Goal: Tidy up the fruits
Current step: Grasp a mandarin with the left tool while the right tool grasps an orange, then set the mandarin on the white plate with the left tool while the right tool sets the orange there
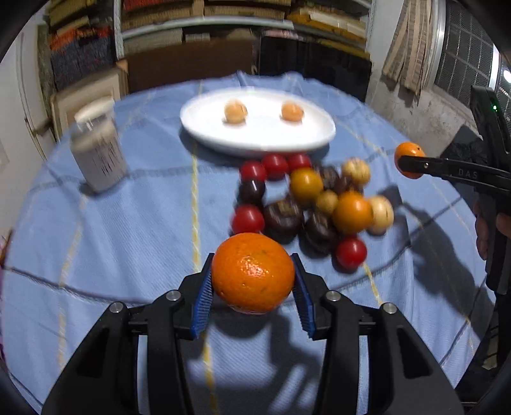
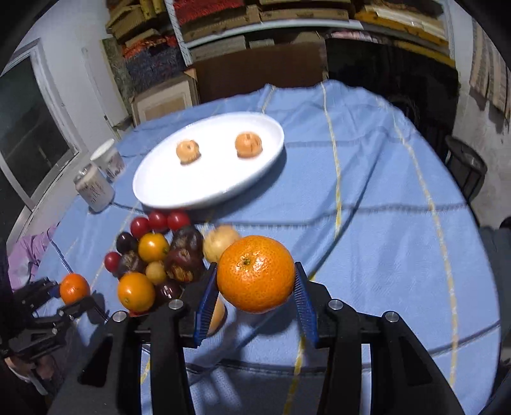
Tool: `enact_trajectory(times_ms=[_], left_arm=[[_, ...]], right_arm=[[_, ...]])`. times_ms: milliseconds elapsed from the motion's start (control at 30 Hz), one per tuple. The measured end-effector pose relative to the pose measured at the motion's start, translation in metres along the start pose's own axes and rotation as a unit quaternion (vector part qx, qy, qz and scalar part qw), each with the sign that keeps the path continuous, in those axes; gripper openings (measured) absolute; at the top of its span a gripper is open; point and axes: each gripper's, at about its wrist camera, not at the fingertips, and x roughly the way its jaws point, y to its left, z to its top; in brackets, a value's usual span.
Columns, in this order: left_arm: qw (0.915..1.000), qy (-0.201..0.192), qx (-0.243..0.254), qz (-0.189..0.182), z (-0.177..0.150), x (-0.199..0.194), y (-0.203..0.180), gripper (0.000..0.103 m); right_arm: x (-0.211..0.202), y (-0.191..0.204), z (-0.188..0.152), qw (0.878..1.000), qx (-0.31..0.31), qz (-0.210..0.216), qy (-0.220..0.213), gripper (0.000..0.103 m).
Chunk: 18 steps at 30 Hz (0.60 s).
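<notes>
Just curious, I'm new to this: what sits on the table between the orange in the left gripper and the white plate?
In the left wrist view, the pile of small fruits lies between the orange in the left gripper and the white plate.

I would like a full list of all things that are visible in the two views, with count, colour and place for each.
Plate: one, white, far middle of the table.
Small fruits on plate: two, pale orange, apart from each other.
Fruit pile: mixed red, dark brown-purple, yellow and orange pieces, on the cloth near the plate; exact count unclear from blur.
Can: one, pale with dark print, left of the plate.
Cup: one, white, behind the can.
Tablecloth: one, blue with yellow and dark lines.
Shelves: stacked boxes and textiles, at the back wall.
Left orange: one, orange, between the left gripper fingers.
Right orange: one, orange, between the right gripper fingers.
</notes>
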Motion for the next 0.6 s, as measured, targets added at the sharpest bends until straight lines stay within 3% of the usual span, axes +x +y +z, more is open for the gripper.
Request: enact_trajectory(times_ms=[267, 433, 600], left_arm=[[0.9998, -0.014, 0.009, -0.003, 0.084, 0.018, 0.008, 0.044], [0.9997, 0.011, 0.006, 0.020, 0.141, 0.082, 0.015, 0.044], [0.9985, 0.044, 0.010, 0.031, 0.171, 0.140, 0.021, 0.044]], right_arm=[[0.032, 0.027, 0.061, 0.997, -0.071, 0.025, 0.002, 0.046], [0.083, 0.036, 0.089, 0.995, -0.092, 0.032, 0.033, 0.046], [0.127, 0.032, 0.102, 0.994, -0.097, 0.012, 0.058, 0.046]])
